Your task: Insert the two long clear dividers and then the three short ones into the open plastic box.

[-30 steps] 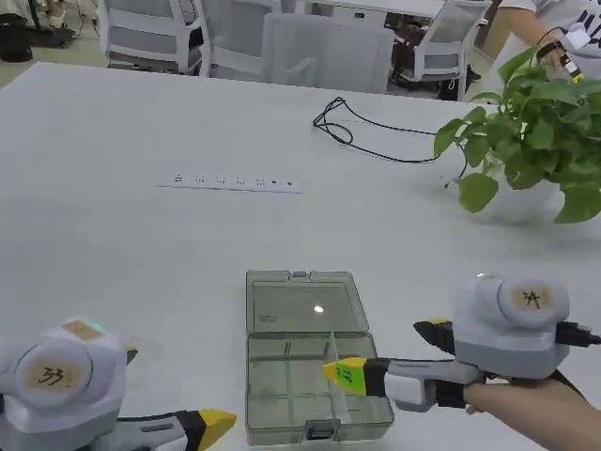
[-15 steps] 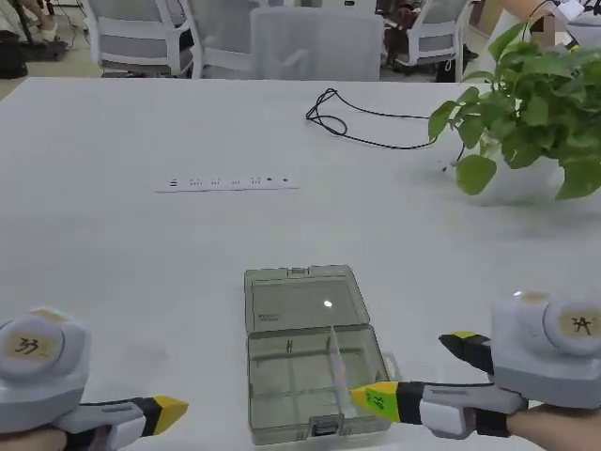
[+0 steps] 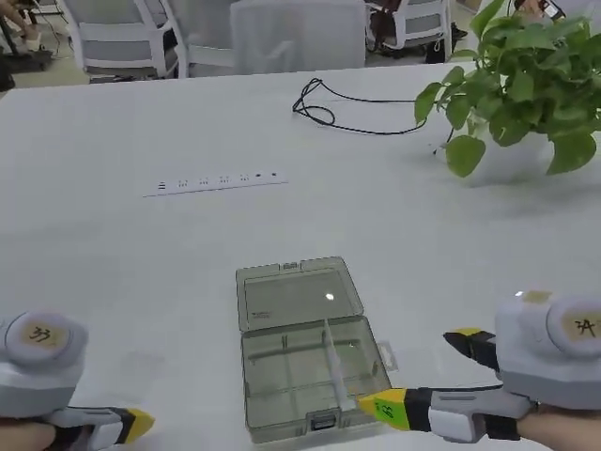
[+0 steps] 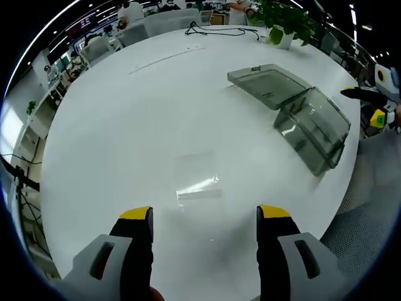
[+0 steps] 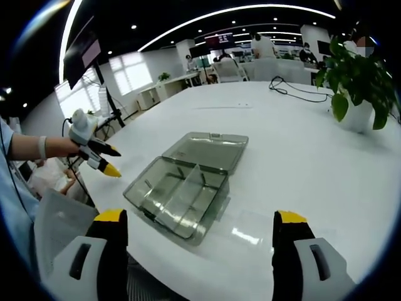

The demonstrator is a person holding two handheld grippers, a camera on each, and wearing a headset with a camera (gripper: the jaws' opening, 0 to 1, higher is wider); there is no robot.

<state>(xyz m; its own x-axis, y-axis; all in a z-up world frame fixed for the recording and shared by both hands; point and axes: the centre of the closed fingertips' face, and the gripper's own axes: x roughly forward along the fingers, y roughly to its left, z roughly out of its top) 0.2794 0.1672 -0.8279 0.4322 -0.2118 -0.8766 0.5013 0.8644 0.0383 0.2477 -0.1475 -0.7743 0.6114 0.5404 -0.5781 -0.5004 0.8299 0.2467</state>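
A clear divider lies ahead of the left claw — jaws apart.

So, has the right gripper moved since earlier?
Yes. The right gripper pulled back toward the person: its tip was over the plastic box, now at its front right corner.

This is an open office: a big white worktop with a power strip, swivel chairs and a potted plant.

One box, one plant, one cable, one power strip.
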